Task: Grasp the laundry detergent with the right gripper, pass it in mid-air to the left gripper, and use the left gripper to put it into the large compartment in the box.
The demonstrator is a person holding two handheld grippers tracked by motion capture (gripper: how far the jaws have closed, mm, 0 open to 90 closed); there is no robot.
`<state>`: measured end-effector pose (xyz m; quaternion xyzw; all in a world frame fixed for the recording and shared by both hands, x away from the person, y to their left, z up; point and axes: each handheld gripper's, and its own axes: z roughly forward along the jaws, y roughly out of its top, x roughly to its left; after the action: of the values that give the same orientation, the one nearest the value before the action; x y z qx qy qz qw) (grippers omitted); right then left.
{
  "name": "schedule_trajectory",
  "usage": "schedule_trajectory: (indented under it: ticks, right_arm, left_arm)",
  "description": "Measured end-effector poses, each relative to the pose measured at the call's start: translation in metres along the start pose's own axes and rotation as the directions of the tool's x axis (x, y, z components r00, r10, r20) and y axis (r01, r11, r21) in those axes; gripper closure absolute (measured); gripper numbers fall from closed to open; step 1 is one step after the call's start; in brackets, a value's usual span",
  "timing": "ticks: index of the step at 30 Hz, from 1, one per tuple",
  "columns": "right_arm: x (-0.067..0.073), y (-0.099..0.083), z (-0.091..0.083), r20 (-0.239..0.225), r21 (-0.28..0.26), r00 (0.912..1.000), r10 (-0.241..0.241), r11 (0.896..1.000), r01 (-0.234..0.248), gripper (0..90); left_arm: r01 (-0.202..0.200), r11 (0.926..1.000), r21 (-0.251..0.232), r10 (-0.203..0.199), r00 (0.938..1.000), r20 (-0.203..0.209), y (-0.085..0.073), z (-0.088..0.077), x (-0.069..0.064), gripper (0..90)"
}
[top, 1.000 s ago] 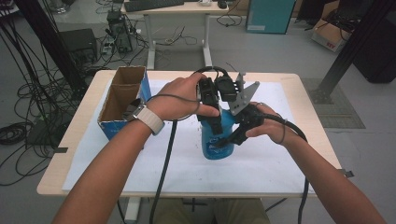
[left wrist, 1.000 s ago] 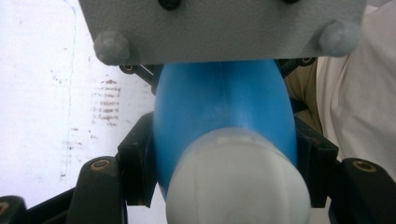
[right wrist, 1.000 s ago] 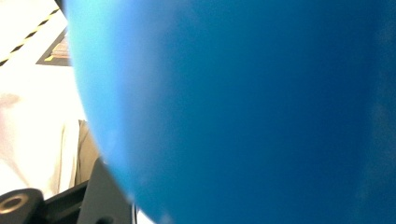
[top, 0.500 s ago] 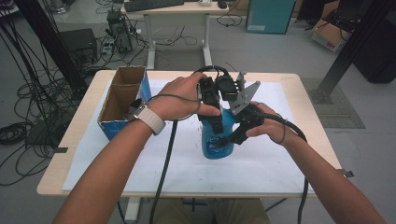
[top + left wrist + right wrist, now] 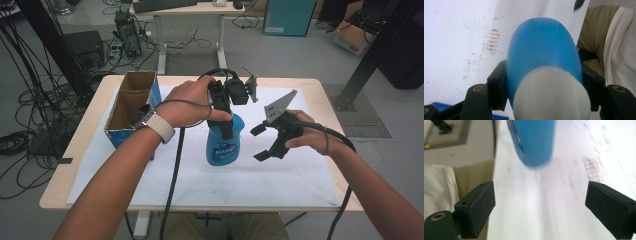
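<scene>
Blue bottle (image 5: 223,145) upright on the white sheet (image 5: 280,175) that covers the table (image 5: 75,165), near the middle, printed label facing the person. Left gripper (image 5: 226,125) clamped on its upper part from above — in the left gripper view the two black pads press the blue shoulder from either side, with the pale cap (image 5: 551,96) close to the lens. Left hand (image 5: 187,102) wrapped around the gripper body, a watch with a light strap (image 5: 157,125) on that wrist, cable looping over the back of the hand.

Right gripper (image 5: 262,142) just beside the bottle on its right, apart from it, jaws spread wide and having just been opening, nothing between them. In the right gripper view both black pads (image 5: 480,203) far apart at the bottom corners, the bottle's blue body (image 5: 534,142) farther ahead over the white sheet, blurred. Grey three-cornered plate (image 5: 279,105) standing up on top of the right gripper, right hand (image 5: 312,137) behind it.

Open cardboard box with blue sides (image 5: 131,107) at the table's left edge, well apart from the bottle — contents too dark to tell.
</scene>
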<state>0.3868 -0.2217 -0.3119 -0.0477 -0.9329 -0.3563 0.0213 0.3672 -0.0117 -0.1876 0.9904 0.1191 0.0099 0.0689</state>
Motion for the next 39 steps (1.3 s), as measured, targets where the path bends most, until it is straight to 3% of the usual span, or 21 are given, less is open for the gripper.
schedule_trajectory:
  ticks: [3,4,7,10,15,23,27,31,38,39]
  right_arm:
    - [-0.003,-0.01,-0.014,0.044,0.046,0.9984,0.036,0.998,-0.038,7.8]
    - [-0.001,-0.012,-0.018,0.051,0.056,0.9962,0.07,0.996,-0.073,7.8]
    - [-0.004,-0.02,-0.029,0.096,0.114,0.9924,0.078,0.99,-0.089,7.8]
    - [-0.005,-0.024,-0.035,0.112,0.168,0.9903,0.082,0.981,-0.1,7.9]
    - [-0.01,-0.027,-0.041,0.123,0.27,0.9919,0.03,0.961,-0.062,8.5]
    - [-0.01,-0.027,-0.045,0.135,0.295,0.9908,0.016,0.954,-0.055,8.7]
    - [-0.009,-0.027,-0.048,0.135,0.304,0.9909,0.003,0.952,-0.045,8.9]
    - [-0.009,-0.026,-0.051,0.138,0.314,0.9905,0.002,0.948,-0.046,9.0]
    - [-0.007,-0.026,-0.052,0.124,0.31,0.9922,-0.009,0.95,-0.03,9.1]
    - [-0.007,-0.026,-0.052,0.122,0.314,0.9925,-0.006,0.949,-0.033,9.1]
  left_arm:
    - [0.04,0.9992,-0.004,-0.04,0.999,-0.02,-0.003,-0.004,0.004,37.3]
    - [0.057,0.9984,0.006,-0.057,0.9981,-0.022,-0.004,-0.005,0.005,37.3]
    - [0.146,0.9891,-0.015,-0.147,0.9877,-0.054,-0.007,-0.009,0.009,37.3]
    - [0.211,0.9771,-0.026,-0.212,0.9738,-0.081,-0.01,-0.012,0.015,37.4]
    - [0.318,0.9475,-0.031,-0.32,0.9409,-0.112,-0.019,-0.025,0.027,37.3]
    - [0.447,0.8935,-0.041,-0.448,0.8794,-0.162,-0.032,-0.051,0.043,37.3]
    - [0.501,0.864,-0.052,-0.501,0.8439,-0.193,-0.039,-0.064,0.048,37.3]
    - [0.543,0.8383,-0.053,-0.541,0.8164,-0.201,-0.044,-0.076,0.053,37.3]
    - [0.621,0.7803,-0.07,-0.62,0.7551,-0.212,-0.058,-0.102,0.062,37.3]
    - [0.637,0.767,-0.077,-0.637,0.7415,-0.211,-0.06,-0.105,0.063,37.3]
